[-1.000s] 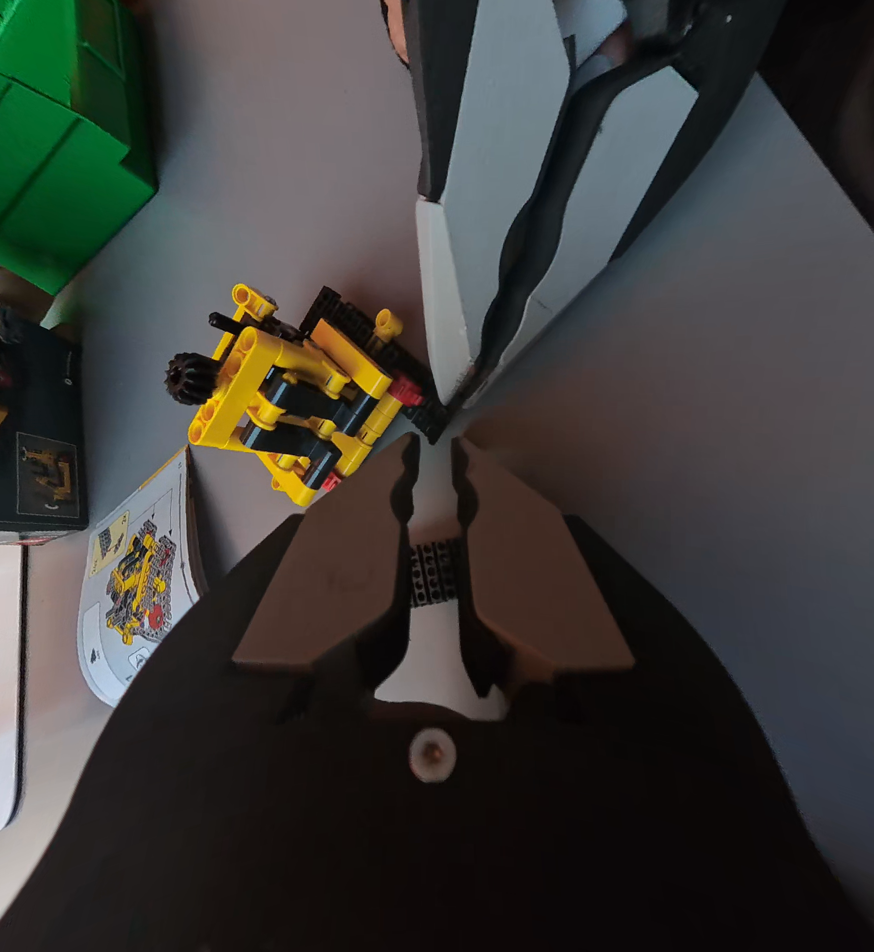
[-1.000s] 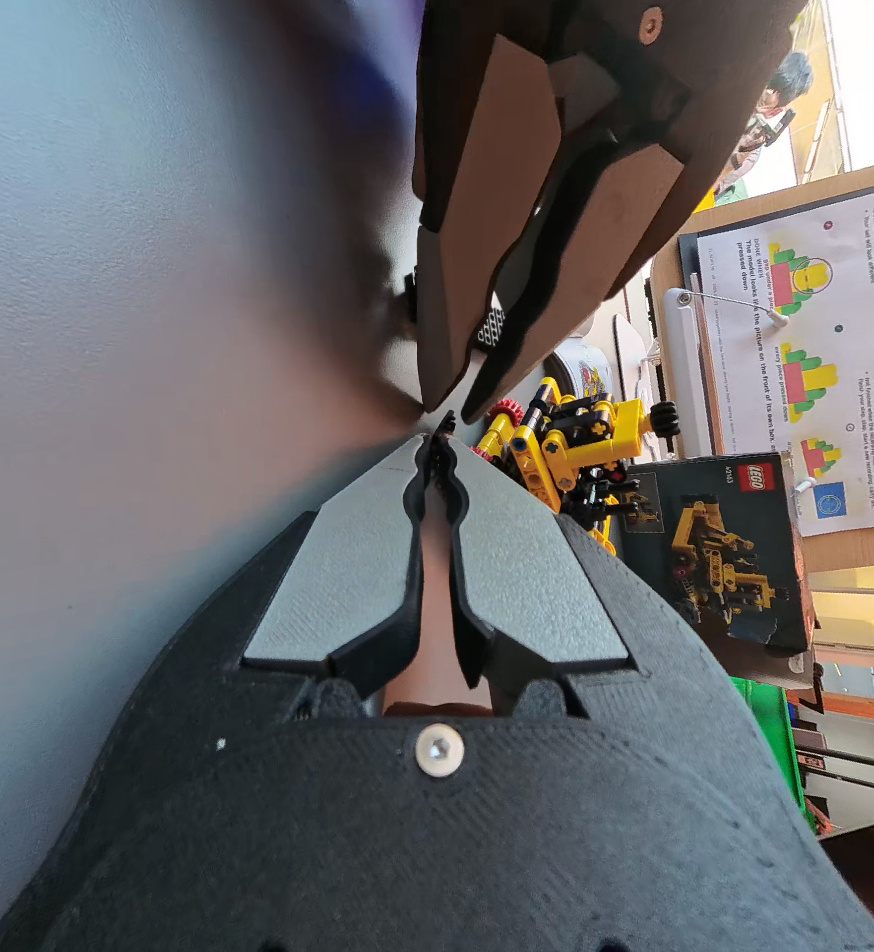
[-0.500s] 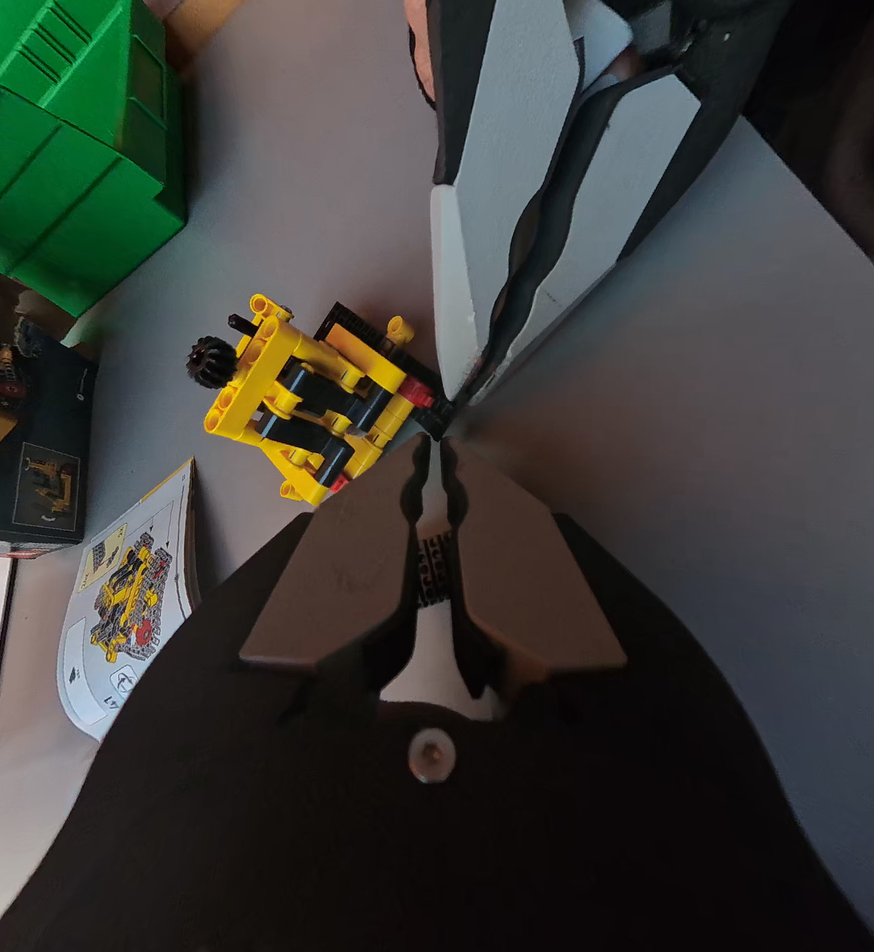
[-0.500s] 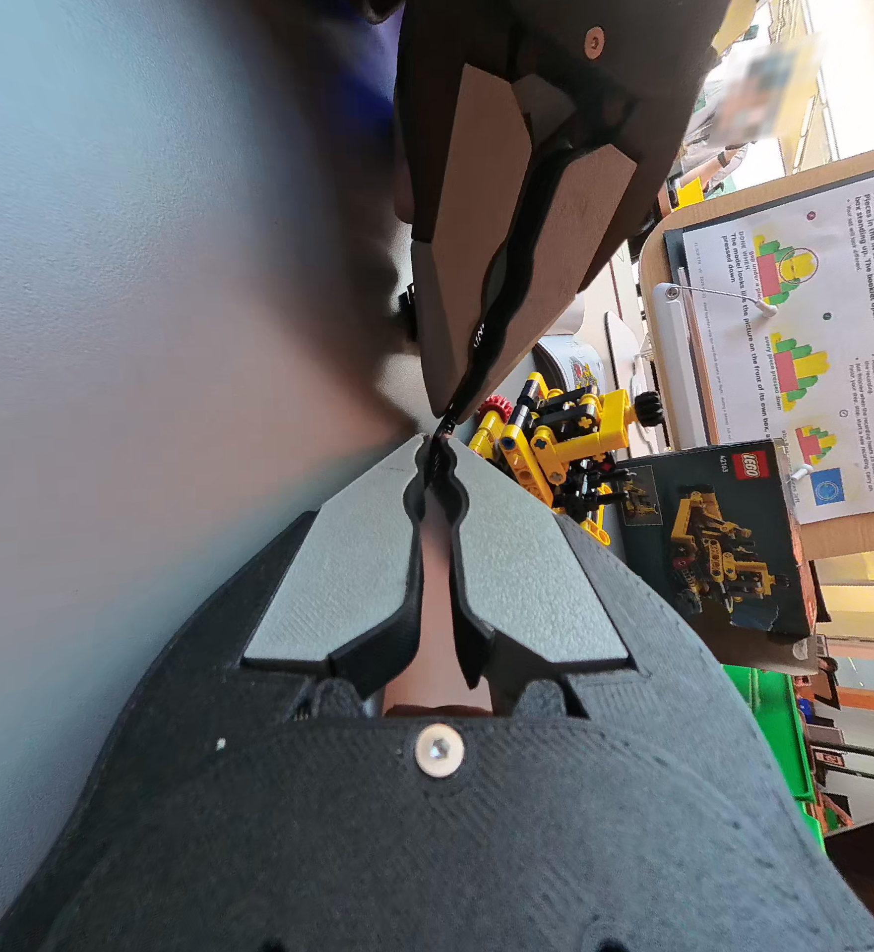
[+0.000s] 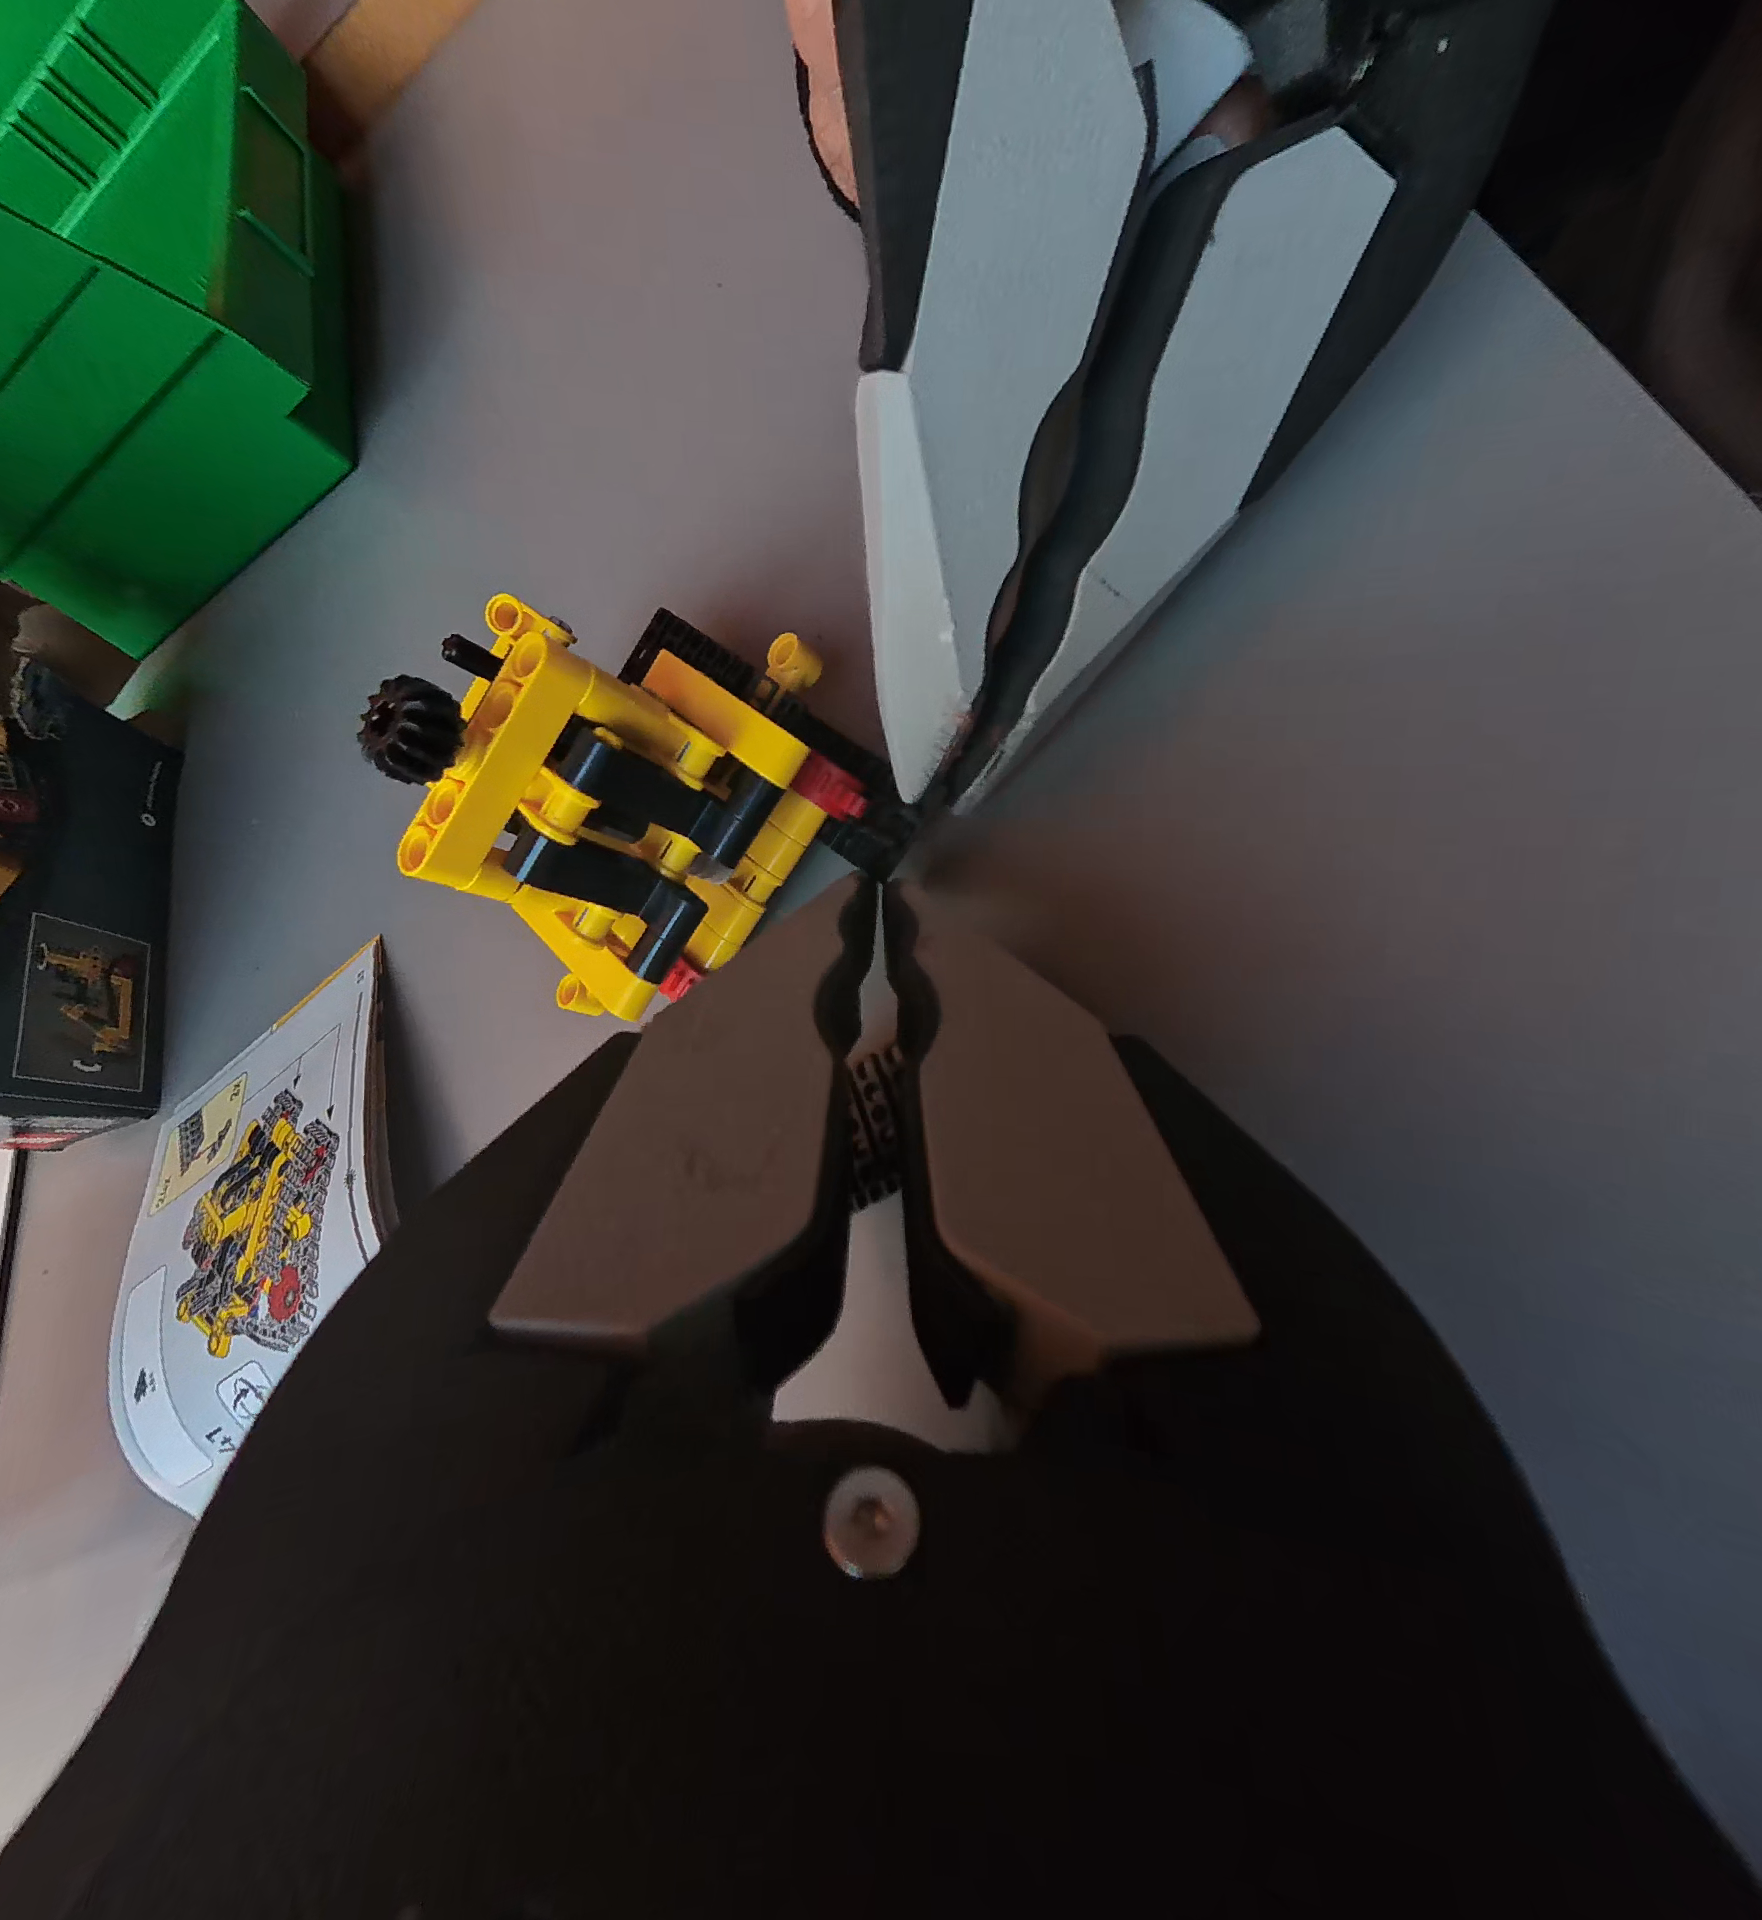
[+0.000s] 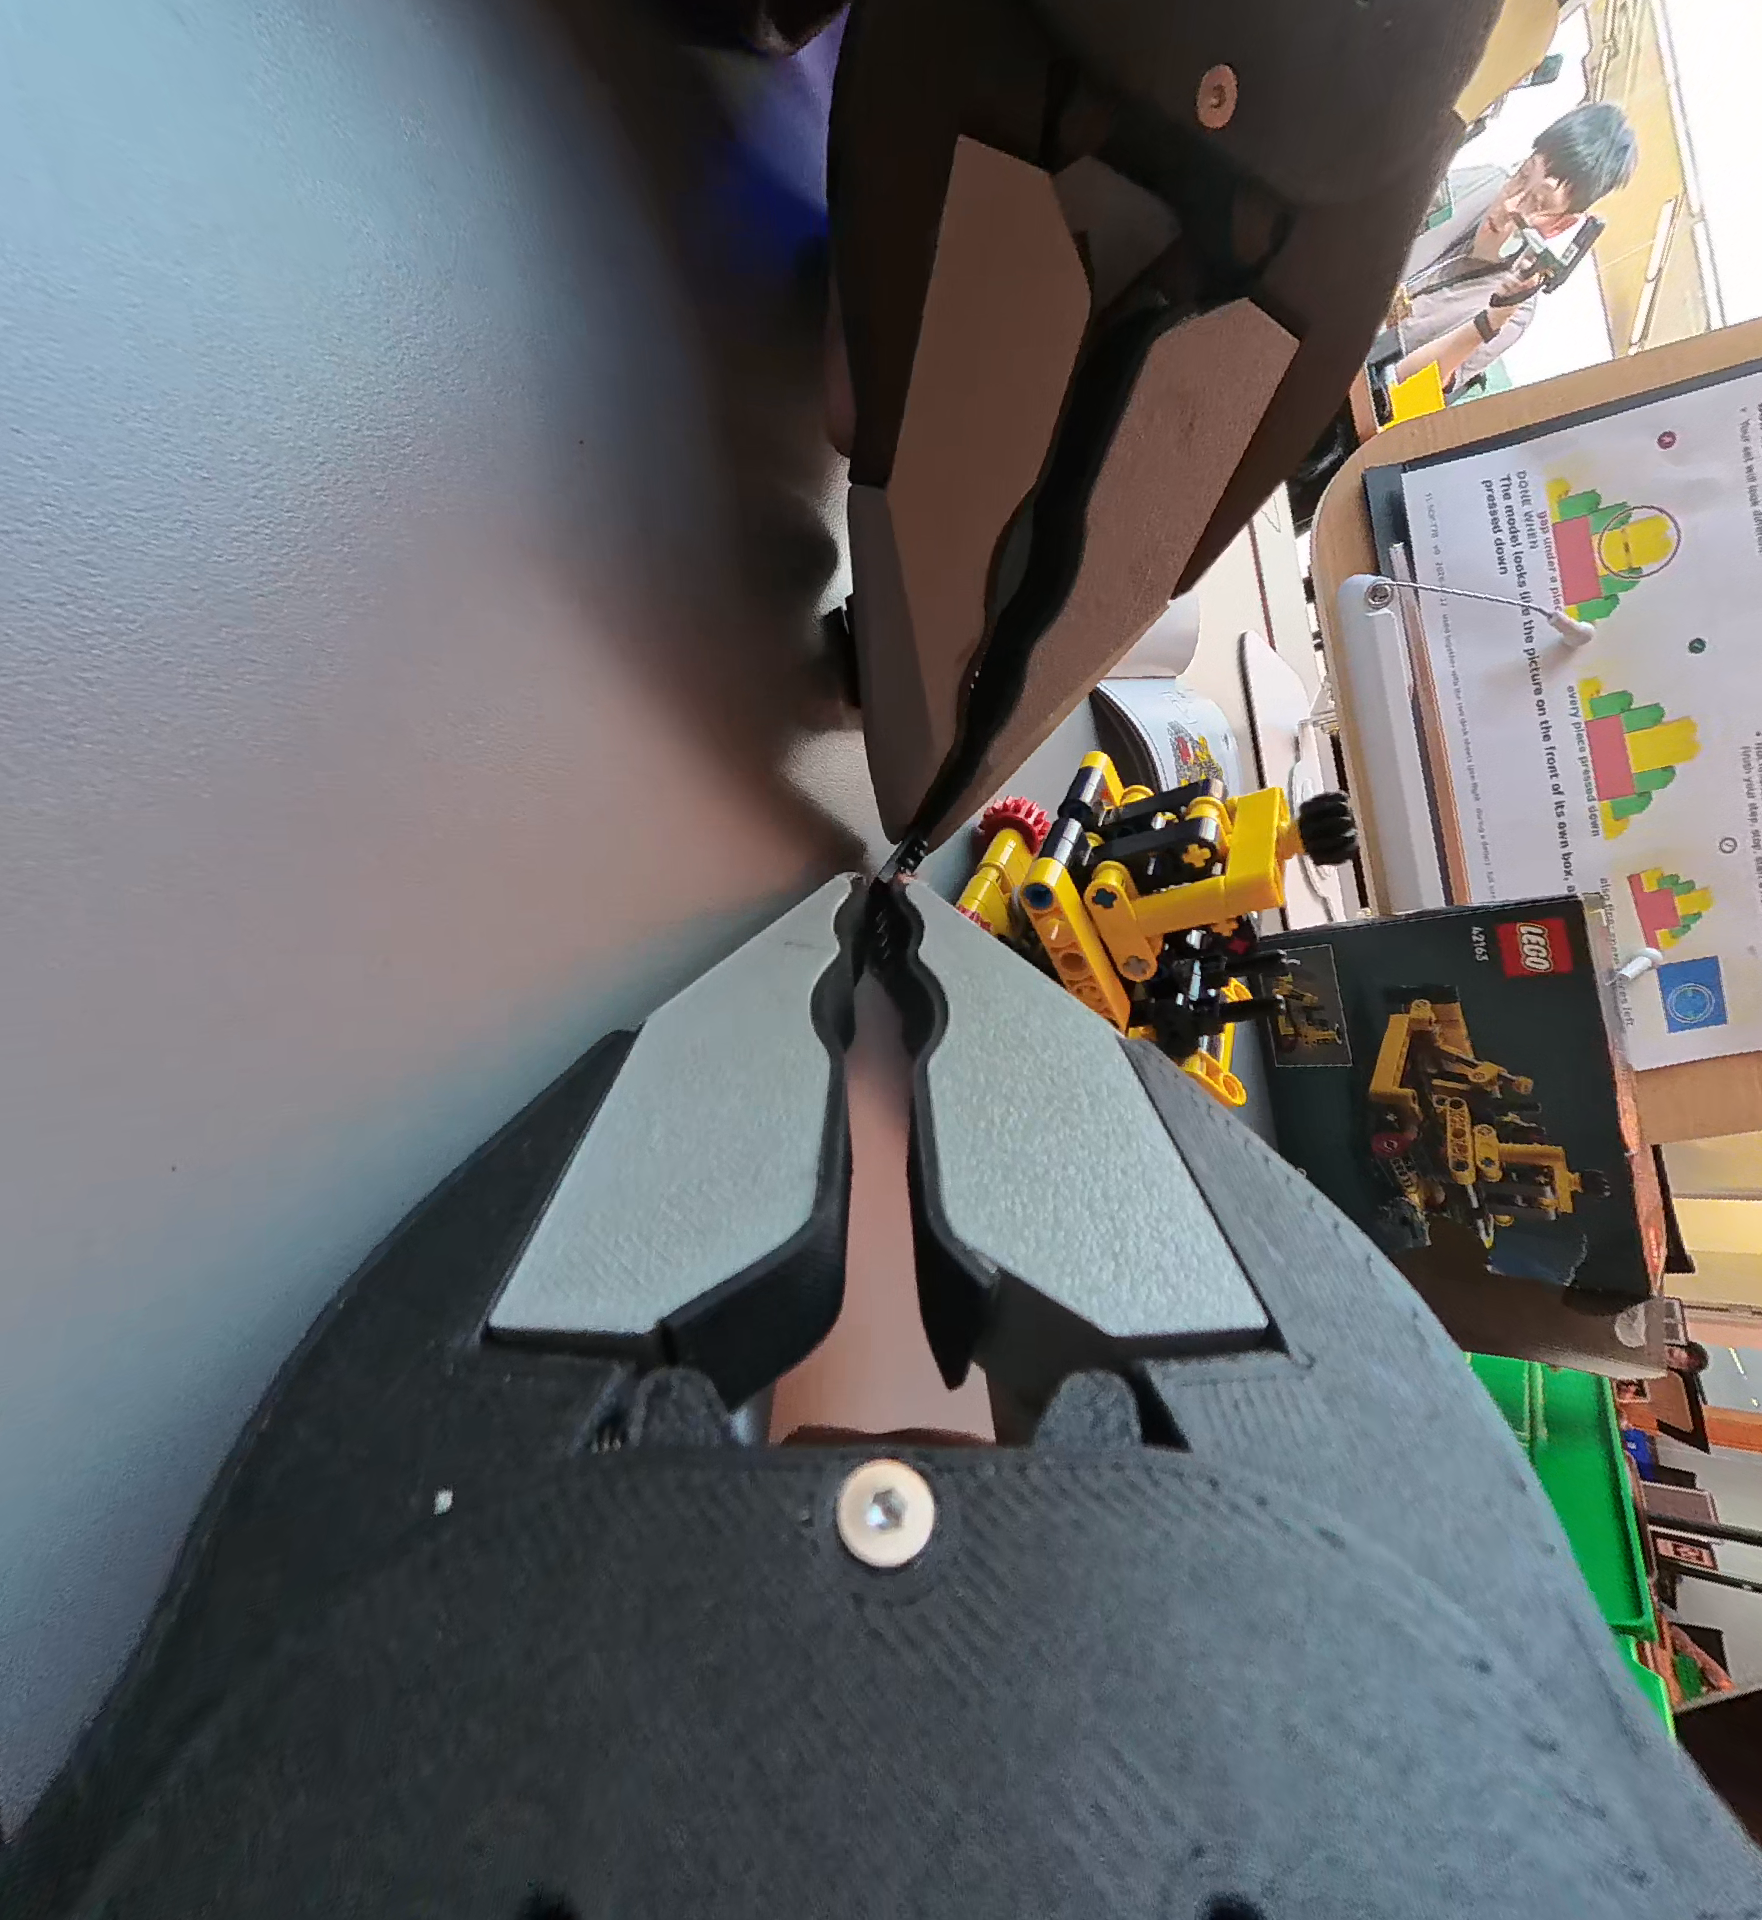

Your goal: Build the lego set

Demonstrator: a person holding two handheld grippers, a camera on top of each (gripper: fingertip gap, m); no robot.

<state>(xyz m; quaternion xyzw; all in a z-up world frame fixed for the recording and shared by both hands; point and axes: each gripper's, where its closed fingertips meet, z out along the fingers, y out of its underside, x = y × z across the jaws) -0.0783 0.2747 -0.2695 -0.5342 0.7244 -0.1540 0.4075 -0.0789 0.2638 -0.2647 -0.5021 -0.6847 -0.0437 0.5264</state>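
Left gripper [image 5: 875, 902] is narrow, clamped on a strip of black track links [image 5: 872, 1127] that shows in the gap between its brown fingers. Right gripper [image 6: 882, 902] is also narrow, pinching the other end of the black track links [image 6: 885, 925] at its tips. The 2 grippers meet tip to tip above the grey table [image 5: 1376, 831]; in the left wrist view the right one comes in from 12 o'clock, in the right wrist view the left one comes in from 12 o'clock.

Yellow-and-black lego bulldozer model [image 5: 617, 800] sits on the table at about 10 o'clock from the left gripper's tips, very close; whether the strip touches it I cannot tell. Black gear [image 5: 407, 727] sticks out at the model's 9 o'clock end, red gear [image 5: 835, 790] at the end nearest the tips. Instruction booklet [image 5: 243, 1205] lies at 8 o'clock, set box [image 5: 35, 914] at 9 o'clock, green bin [image 5: 108, 291] at 10 o'clock.

Step in hand, my read: joining or feeding track links held between both grippers. To do it well: keep both grips firm so the strip does not twist, line up the end links square before pressing, push straight along the strip, and keep clear of the model so it does not get knocked.
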